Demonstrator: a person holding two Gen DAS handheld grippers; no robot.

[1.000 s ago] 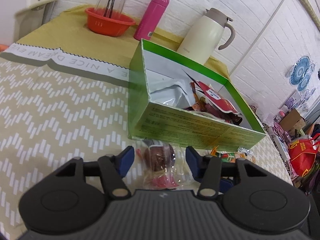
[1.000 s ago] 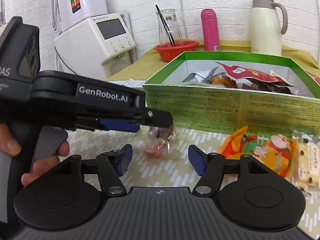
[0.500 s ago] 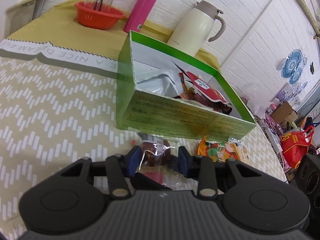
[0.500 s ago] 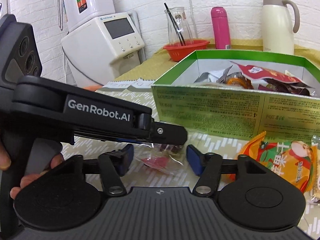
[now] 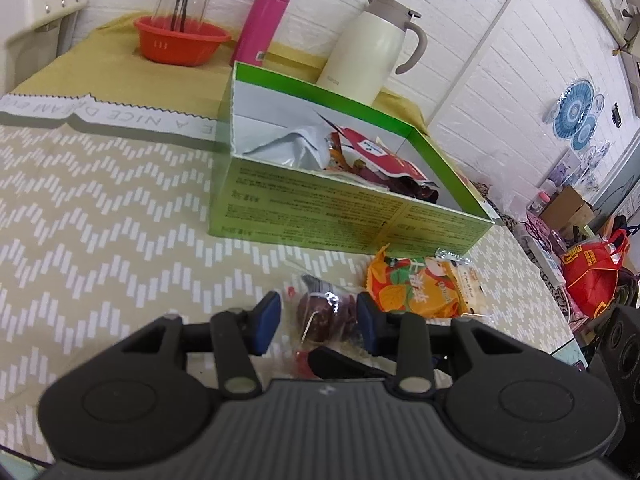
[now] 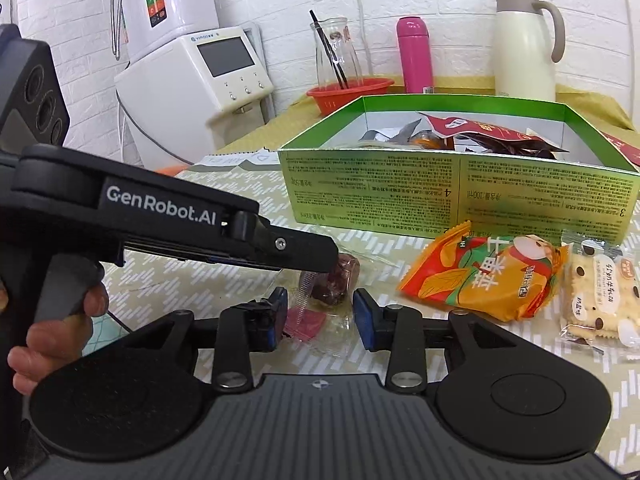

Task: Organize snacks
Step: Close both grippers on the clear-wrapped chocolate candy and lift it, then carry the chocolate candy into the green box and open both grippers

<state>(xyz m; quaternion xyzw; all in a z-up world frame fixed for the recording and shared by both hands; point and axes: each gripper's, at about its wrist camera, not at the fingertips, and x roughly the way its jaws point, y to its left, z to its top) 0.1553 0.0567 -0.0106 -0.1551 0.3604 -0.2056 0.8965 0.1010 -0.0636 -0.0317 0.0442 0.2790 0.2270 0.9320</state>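
Observation:
A clear packet with a dark red snack (image 5: 326, 314) sits between the blue pads of my left gripper (image 5: 317, 322), which is shut on it just above the patterned cloth. In the right wrist view the left gripper (image 6: 326, 264) reaches in from the left over that packet (image 6: 334, 284). My right gripper (image 6: 320, 316) is closing around the packet's lower, red-labelled end, and its pads stand apart from the wrapper. The green snack box (image 5: 352, 220) (image 6: 460, 192) stands behind, with several packets inside. An orange packet (image 6: 488, 276) (image 5: 412, 288) and a cookie packet (image 6: 600, 296) lie in front of the box.
A cream jug (image 5: 376, 48), a pink flask (image 5: 262, 20) and a red bowl (image 5: 180, 42) holding a glass carafe stand at the back. A white appliance (image 6: 200, 80) is at the left. The table's edge drops off at the right, beside a red bag (image 5: 592, 276).
The left gripper's jaws have shut on the dark red snack packet and shifted with it. The right gripper's jaws have narrowed around the packet's lower end.

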